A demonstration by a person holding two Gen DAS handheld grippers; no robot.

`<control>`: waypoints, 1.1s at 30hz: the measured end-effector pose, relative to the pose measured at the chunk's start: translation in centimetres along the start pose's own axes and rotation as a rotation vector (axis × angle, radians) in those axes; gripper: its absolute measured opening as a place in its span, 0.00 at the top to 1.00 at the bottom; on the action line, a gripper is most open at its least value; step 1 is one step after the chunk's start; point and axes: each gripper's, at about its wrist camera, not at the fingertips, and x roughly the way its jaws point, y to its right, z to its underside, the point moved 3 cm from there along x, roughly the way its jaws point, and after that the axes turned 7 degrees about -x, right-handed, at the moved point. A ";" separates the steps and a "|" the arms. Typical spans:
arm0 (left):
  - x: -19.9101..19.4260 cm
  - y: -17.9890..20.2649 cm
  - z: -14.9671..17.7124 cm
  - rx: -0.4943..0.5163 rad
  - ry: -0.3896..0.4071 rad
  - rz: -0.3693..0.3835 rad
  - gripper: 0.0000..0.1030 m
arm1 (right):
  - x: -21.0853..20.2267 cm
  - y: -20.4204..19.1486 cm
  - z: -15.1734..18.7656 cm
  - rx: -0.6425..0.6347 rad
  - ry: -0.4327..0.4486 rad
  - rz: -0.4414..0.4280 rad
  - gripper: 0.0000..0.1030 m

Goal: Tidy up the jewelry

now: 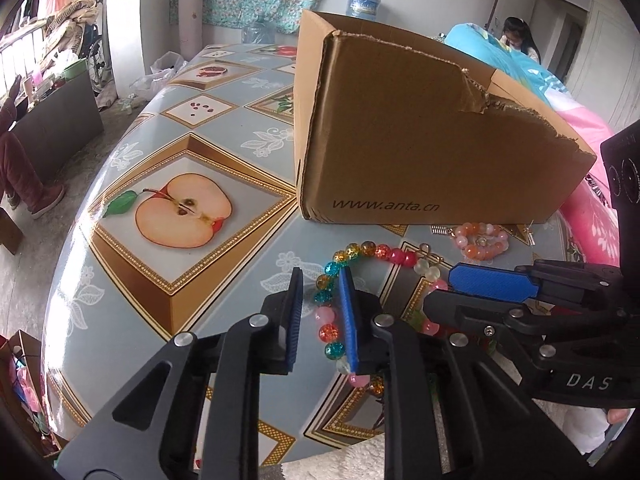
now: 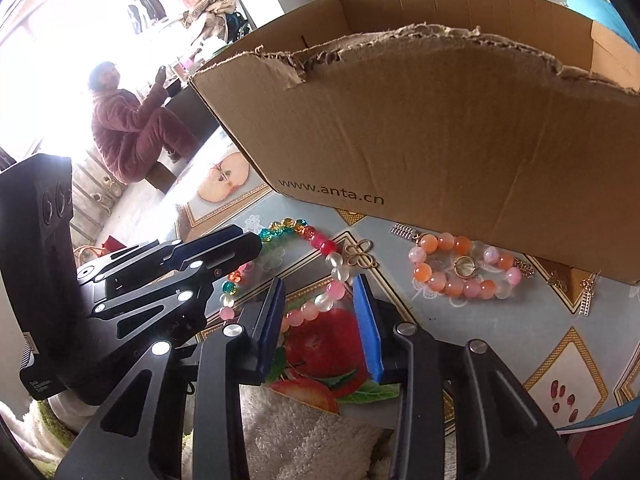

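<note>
Right wrist view: multicoloured bead bracelet (image 2: 316, 264) between part-open right hand-held gripper (image 2: 320, 320) pads, ungripped.

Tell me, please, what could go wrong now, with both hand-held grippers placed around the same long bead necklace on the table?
1. Both the left hand-held gripper and the right hand-held gripper straddle the one multicoloured bead necklace; pulling apart may snap its string.
2. Round beads could slip from the flat pads.
3. The cardboard box has a tall torn wall, so the lifted necklace might catch on it.
</note>
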 end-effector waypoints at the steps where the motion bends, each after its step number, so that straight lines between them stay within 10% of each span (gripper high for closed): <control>1: 0.0 0.0 0.0 0.008 0.004 -0.004 0.84 | 0.1 0.1 0.0 0.000 -0.001 0.003 0.68; 12: 0.2 0.7 -0.1 0.069 0.019 -0.030 0.90 | 1.4 -0.2 -2.1 -0.010 -0.002 0.048 0.90; 33: -9.2 2.0 -1.5 -0.001 0.173 0.061 0.92 | -4.9 -1.6 -2.6 -0.065 0.147 -0.074 0.90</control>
